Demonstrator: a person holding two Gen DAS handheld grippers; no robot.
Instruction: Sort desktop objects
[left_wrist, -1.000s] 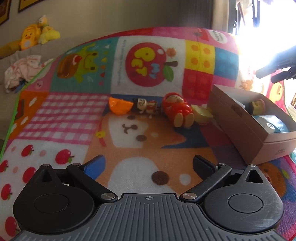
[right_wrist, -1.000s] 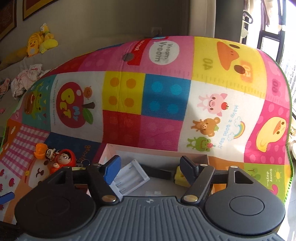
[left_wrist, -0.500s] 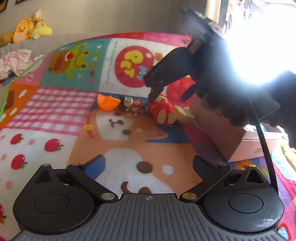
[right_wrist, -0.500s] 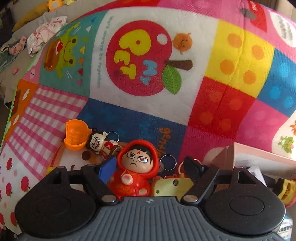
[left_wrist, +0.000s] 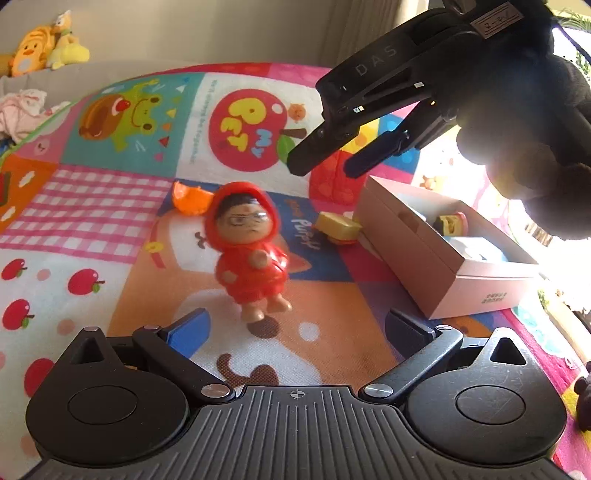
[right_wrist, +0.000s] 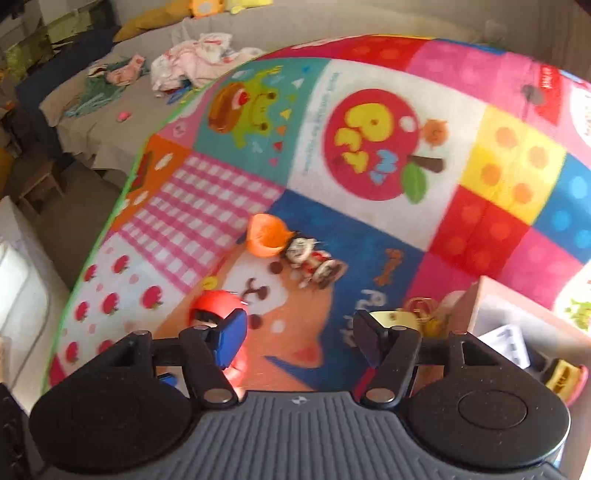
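right gripper (right_wrist: 297, 341) closing, nothing between jaws | red hooded figure (right_wrist: 216, 306) sitting behind left finger | orange cup (right_wrist: 264, 234) touching small doll (right_wrist: 312, 258) | box (right_wrist: 517, 314) lying right

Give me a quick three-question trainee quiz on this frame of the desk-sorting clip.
1. True or false: the red hooded figure is inside the box.
2. Which thing lies nearest the box's outer wall? A) orange cup B) yellow toy C) small doll
3. What is between the fingers of the left gripper?

Key: 1 false, it is outside the box, over the mat. 2 B. 3 nothing, it is open.
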